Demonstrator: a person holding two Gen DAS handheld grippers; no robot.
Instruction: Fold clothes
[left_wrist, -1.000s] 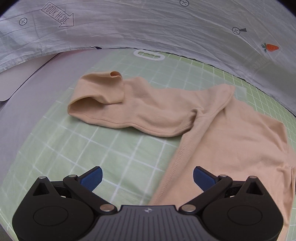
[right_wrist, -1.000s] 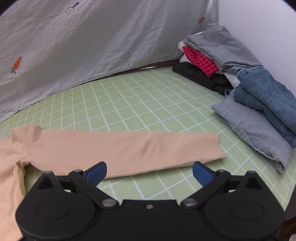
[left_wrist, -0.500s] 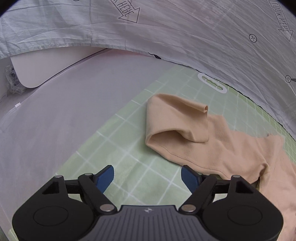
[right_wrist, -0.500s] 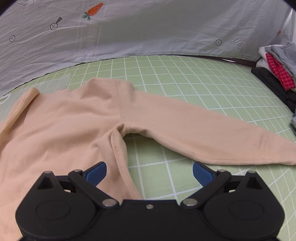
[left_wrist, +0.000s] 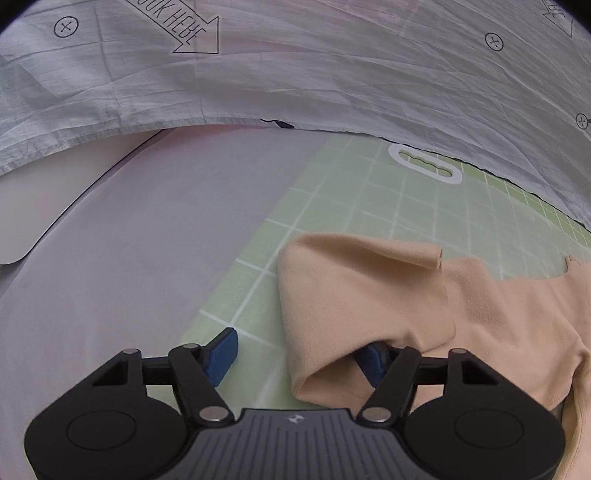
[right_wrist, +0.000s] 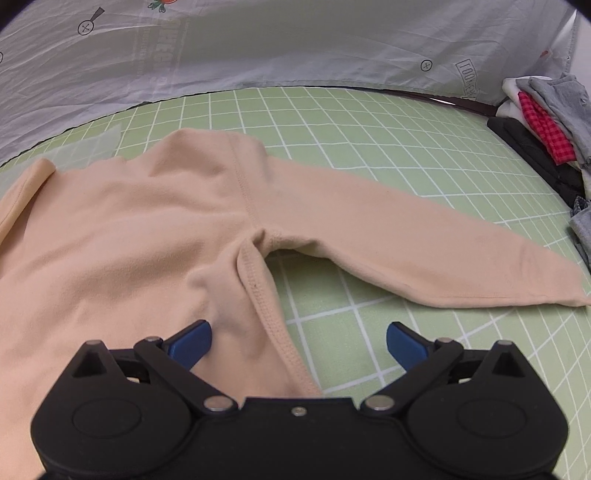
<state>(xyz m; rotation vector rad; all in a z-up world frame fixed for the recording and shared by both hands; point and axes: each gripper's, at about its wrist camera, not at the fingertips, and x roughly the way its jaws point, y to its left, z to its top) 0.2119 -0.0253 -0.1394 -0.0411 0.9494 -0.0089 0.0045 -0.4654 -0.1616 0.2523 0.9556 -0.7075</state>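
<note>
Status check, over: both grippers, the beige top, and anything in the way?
Left gripper closing around folded sleeve, not clamped. Right gripper open over beige top side seam. Clothes pile at mat edge, clear.

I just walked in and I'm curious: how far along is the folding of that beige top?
Barely begun. The beige top lies spread on the green mat, one sleeve out straight. The left gripper has been closing around the other, doubled-over sleeve; the right gripper is open over the side seam. Every fold remains. A folded pile sits aside.
</note>
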